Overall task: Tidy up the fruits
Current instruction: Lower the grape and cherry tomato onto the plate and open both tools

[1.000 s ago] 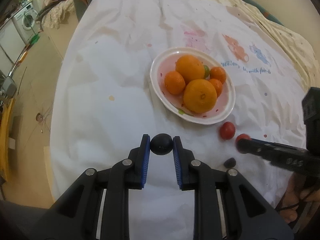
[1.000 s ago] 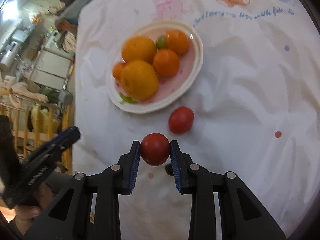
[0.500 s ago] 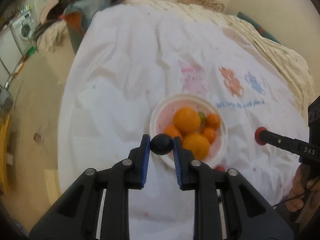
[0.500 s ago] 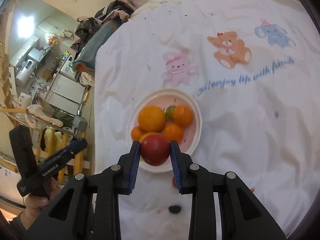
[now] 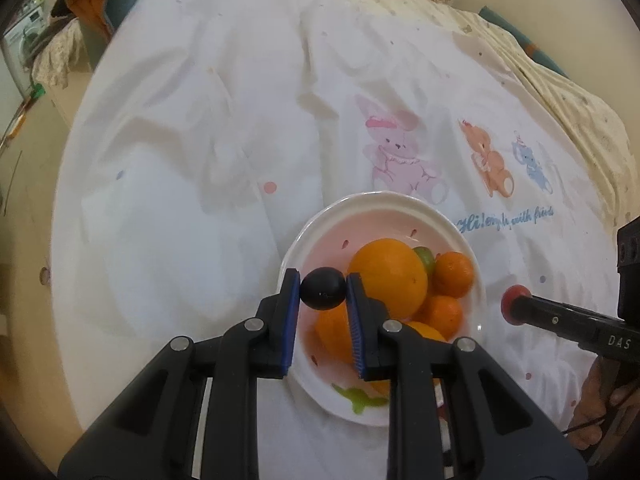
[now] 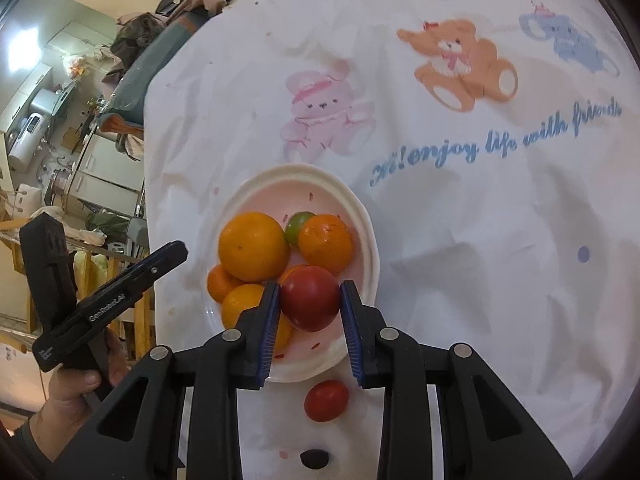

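Observation:
A white plate [image 5: 384,204] [image 6: 360,208] with a pink inside holds several oranges [image 5: 386,276] [image 6: 254,246] and a small green fruit [image 6: 298,226]. My left gripper [image 5: 323,289] is shut on a dark round fruit [image 5: 323,289], held over the plate's left rim. My right gripper [image 6: 309,298] is shut on a red tomato [image 6: 309,298], hanging over the plate's near side. In the left wrist view the same tomato [image 5: 514,295] shows at the tip of the right gripper. A second tomato [image 6: 326,400] and a small dark fruit [image 6: 314,458] lie on the cloth below the plate.
The table wears a white cloth [image 5: 200,160] printed with cartoon animals [image 6: 460,62] and blue writing. A person's hands [image 6: 76,392] [image 5: 600,400] hold the gripper handles. Clothes and household clutter [image 6: 60,120] crowd the room beyond the table's left edge.
Both grippers rose from the cloth with their fruits and moved over the plate. The second tomato and the small dark fruit stayed on the cloth.

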### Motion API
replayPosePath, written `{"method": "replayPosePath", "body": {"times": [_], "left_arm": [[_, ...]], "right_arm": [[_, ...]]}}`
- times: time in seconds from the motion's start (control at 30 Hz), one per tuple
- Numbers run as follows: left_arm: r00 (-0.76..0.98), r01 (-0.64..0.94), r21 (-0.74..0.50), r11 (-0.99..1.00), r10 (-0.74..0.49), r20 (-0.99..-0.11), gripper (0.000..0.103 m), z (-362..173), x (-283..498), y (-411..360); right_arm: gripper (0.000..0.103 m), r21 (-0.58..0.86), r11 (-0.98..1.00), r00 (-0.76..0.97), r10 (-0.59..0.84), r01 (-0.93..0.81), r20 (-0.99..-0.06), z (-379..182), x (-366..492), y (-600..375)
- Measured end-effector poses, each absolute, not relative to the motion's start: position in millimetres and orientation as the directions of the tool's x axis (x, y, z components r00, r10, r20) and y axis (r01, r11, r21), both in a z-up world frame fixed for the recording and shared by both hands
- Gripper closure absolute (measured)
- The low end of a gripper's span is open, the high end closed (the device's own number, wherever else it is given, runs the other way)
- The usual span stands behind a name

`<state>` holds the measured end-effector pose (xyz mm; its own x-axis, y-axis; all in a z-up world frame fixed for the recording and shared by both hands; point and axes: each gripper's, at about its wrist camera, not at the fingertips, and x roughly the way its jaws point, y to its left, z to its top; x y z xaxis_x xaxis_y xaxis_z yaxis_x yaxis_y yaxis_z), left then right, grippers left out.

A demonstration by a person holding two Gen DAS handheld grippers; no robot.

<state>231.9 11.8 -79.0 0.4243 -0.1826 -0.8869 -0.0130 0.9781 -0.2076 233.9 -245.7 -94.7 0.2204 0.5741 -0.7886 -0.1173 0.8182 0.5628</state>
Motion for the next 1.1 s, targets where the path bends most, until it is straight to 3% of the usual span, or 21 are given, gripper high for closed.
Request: {"method": "replayPosePath", "body": {"times": [0.67, 0.7, 0.73, 0.83, 0.93, 1.1], "left_arm": [[0.389, -0.051, -0.267, 0.962, -0.227, -0.893, 0.083, -92.3, 245.5, 10.2], [0.387, -0.054, -0.272, 0.961, -0.231, -0.893, 0.079, -92.3, 245.2, 10.6], [0.387, -0.055, -0.273, 0.961, -0.231, -0.892, 0.069, -92.0, 244.2, 10.7], [0.41, -0.051, -0.264, 0.963, -0.221, -0.885, 0.049, -87.3, 242.1, 8.6], [0.415, -0.054, -0.237, 0.97, -0.194, -0.889, 0.03, -85.0, 241.1, 6.5], [0.418, -0.039, -0.21, 0.977, -0.175, -0.891, 0.029, -83.6, 237.9, 2.8]], "right_arm": [[0.068, 0.561, 0.824, 0.197, 0.564, -0.075, -0.802, -110.7, 240.6, -242.9], [0.068, 0.563, 0.823, 0.199, 0.565, -0.073, -0.801, -110.7, 240.6, -243.1], [0.065, 0.562, 0.824, 0.201, 0.564, -0.071, -0.801, -110.7, 240.6, -243.2], [0.047, 0.56, 0.826, 0.22, 0.56, -0.065, -0.799, -107.9, 240.2, -245.6], [0.043, 0.559, 0.826, 0.228, 0.559, -0.071, -0.797, -104.0, 239.9, -245.4], [0.04, 0.546, 0.832, 0.227, 0.552, -0.095, -0.802, -101.3, 239.8, -241.4]]}}
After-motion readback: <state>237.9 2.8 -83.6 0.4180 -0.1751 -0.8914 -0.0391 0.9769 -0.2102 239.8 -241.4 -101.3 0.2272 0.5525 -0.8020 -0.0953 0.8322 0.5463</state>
